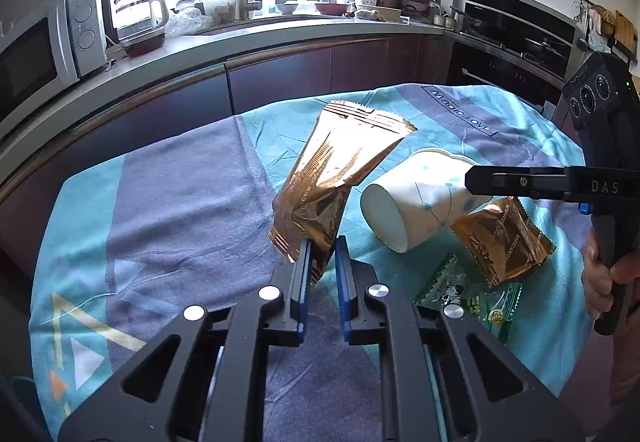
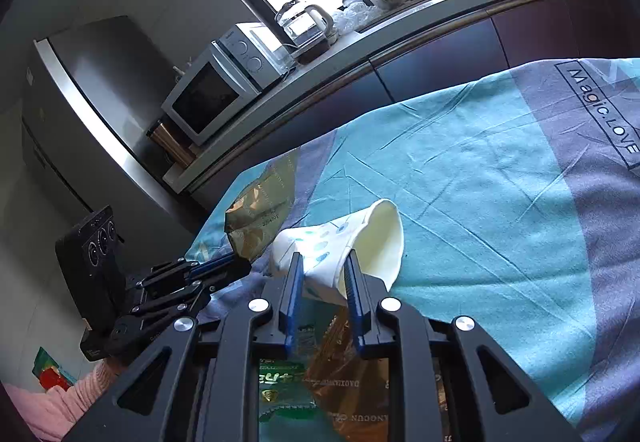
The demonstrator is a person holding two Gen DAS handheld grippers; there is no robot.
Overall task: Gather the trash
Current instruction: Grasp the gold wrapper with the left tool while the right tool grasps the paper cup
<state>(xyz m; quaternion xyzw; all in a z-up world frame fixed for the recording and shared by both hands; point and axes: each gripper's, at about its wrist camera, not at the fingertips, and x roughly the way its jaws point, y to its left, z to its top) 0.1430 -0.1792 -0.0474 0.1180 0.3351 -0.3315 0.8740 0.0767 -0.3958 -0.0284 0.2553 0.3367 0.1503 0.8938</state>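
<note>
Kitchen counters curved across the top of both views, with a microwave (image 1: 44, 46) at the upper left of the left wrist frame, a glass kettle (image 1: 140, 16) beside it under the bright window, and a dark oven (image 1: 516, 30) at the upper right. Below them lay the table under a teal and grey cloth (image 1: 176, 202) printed with "Magic LOVE". At lower centre of the left wrist view, your left gripper (image 1: 322, 246) had its jaws closed on the bottom edge of a long gold wrapper (image 1: 340, 162), which stood tilted up off the cloth toward the middle of the frame. Just right of it, a white paper cup (image 1: 416, 198) with teal dots was held on its side, base toward that camera, pinched by your right gripper (image 2: 322, 262), whose black finger reached in from the right edge. In the right wrist view those jaws squeezed the cup wall so the rim was flattened into an oval, mouth facing the upper right. Under the cup, at lower right of the left wrist frame, a second gold wrapper (image 1: 500, 242) lay on the cloth, touching a green and clear wrapper (image 1: 476, 298) nearer the bottom. Your hand (image 1: 600, 274) gripped the right tool's handle at the far right edge.
</note>
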